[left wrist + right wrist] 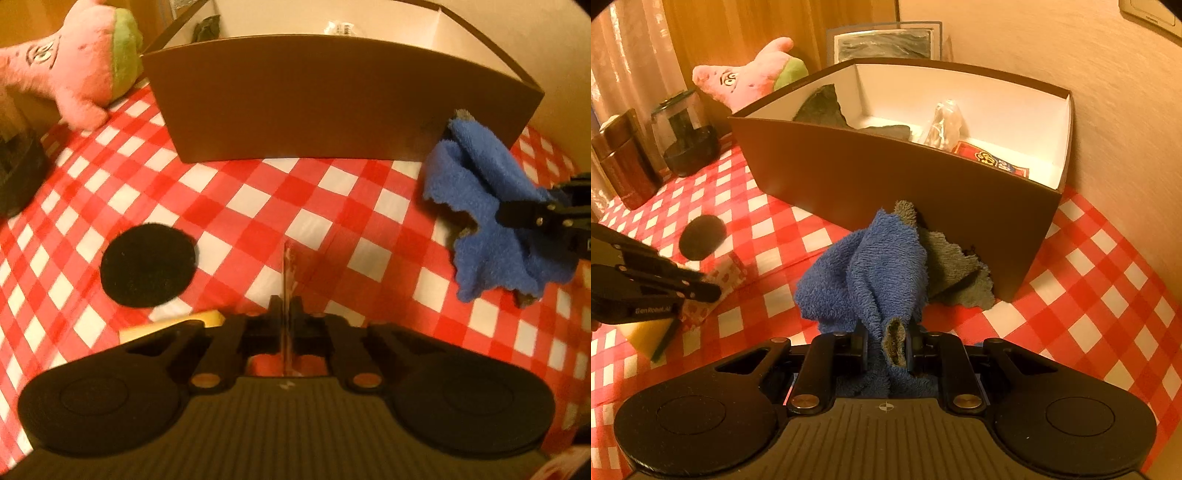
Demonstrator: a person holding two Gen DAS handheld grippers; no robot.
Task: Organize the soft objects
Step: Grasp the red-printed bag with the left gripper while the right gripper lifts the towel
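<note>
— Right gripper (886, 345): pinched on the fluffy blue terry cloth with grey backing (871, 273), bunched at frame centre.
— And the target?
— Straight ahead, upper centre: open brown cardboard box with white lining (886, 177). Cloth draped long-axis toward its near wall, far edge touching it. Needs lifting over the rim, probably.
— Left gripper (286, 308)?
— Pressed together on a thin clear wrapper (288, 266), level, low over the red-and-white checked tablecloth (332, 221). Farther from the cloth; flat black felt disc (147, 264) nearby, lower left.
</note>
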